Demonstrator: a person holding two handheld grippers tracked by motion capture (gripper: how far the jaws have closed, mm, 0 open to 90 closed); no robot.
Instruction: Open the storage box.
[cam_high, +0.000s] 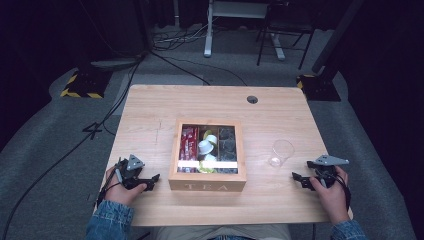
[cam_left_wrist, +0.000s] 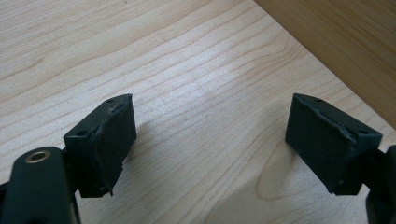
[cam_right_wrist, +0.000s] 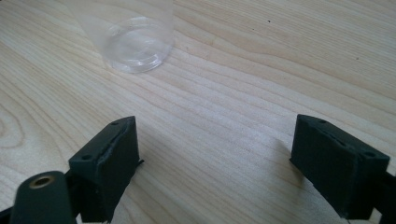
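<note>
**Wooden tea box between two resting, open grippers**

Pale wood grain runs under both hands on the tabletop (cam_high: 150, 107). The person's left hand (cam_high: 120, 189) lies low near the front edge, its left gripper (cam_high: 150, 181) pointing level toward the tea box (cam_high: 207, 186), which stands just ahead of the jaws; in the left gripper view the box wall (cam_left_wrist: 345, 42) shows beyond the right-hand jaw. Those jaws stand wide apart with only bare wood between them.

On the other side, the right hand (cam_high: 334, 192) also rests near the front edge, and the right gripper (cam_high: 299, 180) points inward toward the box. Its jaws are spread wide and hold nothing. A clear plastic cup (cam_right_wrist: 133, 39) stands upright ahead of them and apart from them, looking empty.

Inside the open-topped box, red packets (cam_high: 188, 145) fill the compartment nearest the left gripper, white capsules (cam_high: 206, 146) the middle, dark items (cam_high: 227, 142) the far one.
</note>
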